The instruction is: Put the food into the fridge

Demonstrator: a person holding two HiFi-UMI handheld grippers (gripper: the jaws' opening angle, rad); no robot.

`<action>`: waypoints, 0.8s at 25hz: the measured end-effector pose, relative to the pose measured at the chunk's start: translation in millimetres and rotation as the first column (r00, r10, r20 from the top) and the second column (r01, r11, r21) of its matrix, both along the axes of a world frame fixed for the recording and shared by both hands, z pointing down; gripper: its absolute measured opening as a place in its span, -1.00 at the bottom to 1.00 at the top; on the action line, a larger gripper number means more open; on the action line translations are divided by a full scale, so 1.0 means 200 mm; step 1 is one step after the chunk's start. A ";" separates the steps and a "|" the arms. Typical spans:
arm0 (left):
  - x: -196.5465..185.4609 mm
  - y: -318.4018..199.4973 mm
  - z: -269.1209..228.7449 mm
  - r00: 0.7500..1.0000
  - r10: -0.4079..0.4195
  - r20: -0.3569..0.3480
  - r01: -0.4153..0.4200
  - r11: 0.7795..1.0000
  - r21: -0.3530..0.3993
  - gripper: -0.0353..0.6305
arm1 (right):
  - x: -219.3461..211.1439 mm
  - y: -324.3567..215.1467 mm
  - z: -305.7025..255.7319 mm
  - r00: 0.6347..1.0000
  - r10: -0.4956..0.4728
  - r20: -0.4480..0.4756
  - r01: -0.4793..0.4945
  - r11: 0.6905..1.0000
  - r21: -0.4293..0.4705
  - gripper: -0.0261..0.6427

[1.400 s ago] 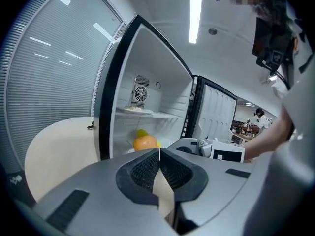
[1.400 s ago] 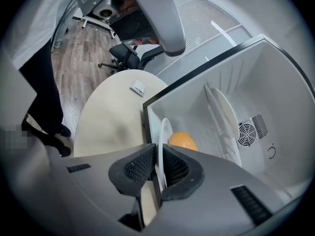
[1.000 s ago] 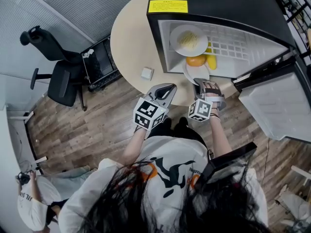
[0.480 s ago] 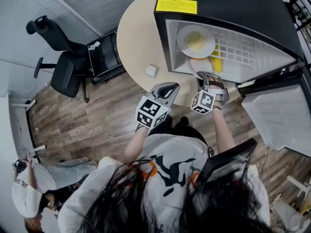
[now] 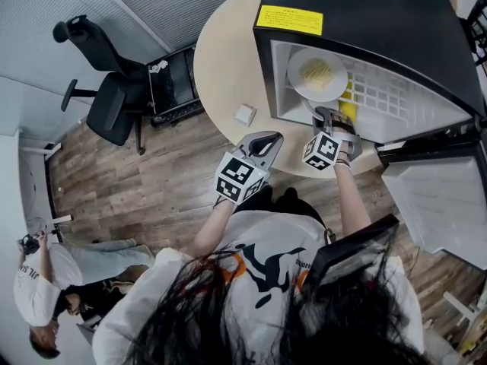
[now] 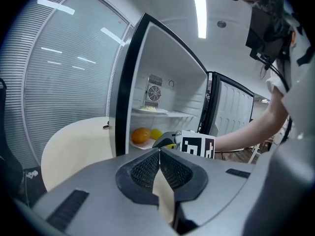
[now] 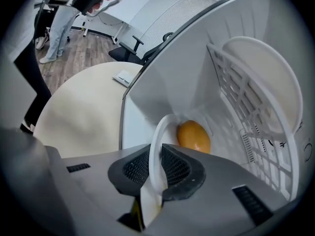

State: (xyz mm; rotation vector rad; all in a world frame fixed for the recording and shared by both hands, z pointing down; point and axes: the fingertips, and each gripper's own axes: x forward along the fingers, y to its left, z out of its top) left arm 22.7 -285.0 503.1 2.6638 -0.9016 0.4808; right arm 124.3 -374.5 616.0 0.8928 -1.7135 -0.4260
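In the fridge [image 5: 365, 21], low down | we are opening the right gripper [image 7: 156, 157] around the rim of the white plate [image 7: 155, 136], its orange [image 7: 193, 136] resting inside | left gripper [image 6: 158, 155] is idling closed, empty.

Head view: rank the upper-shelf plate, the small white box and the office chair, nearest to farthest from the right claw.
The right claw, jaws opening on the lower plate's rim, is at the fridge mouth.
1. Upper-shelf plate: just beyond, inside the fridge.
2. Small white box: to its left, on the round table.
3. Office chair: far left, past the table.
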 end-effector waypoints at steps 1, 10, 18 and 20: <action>-0.01 0.00 0.00 1.000 -0.003 0.004 0.003 1.000 0.001 -0.85 | 0.00 -0.01 0.01 1.000 0.000 -0.001 0.000 1.000 -0.005 -0.78; -0.08 -0.03 0.02 0.999 -0.032 0.023 0.032 1.000 0.001 -0.85 | -0.01 -0.10 0.02 0.997 0.051 0.050 -0.050 0.998 -0.028 -0.50; -0.10 -0.04 0.02 1.000 -0.015 0.017 0.015 1.000 -0.005 -0.85 | -0.04 -0.03 0.02 0.973 0.129 0.189 -0.101 0.983 -0.151 -0.33; -0.10 -0.04 0.03 1.000 -0.009 0.015 0.009 1.000 -0.006 -0.85 | -0.06 -0.01 -0.01 0.959 0.149 0.240 -0.111 0.980 -0.166 -0.33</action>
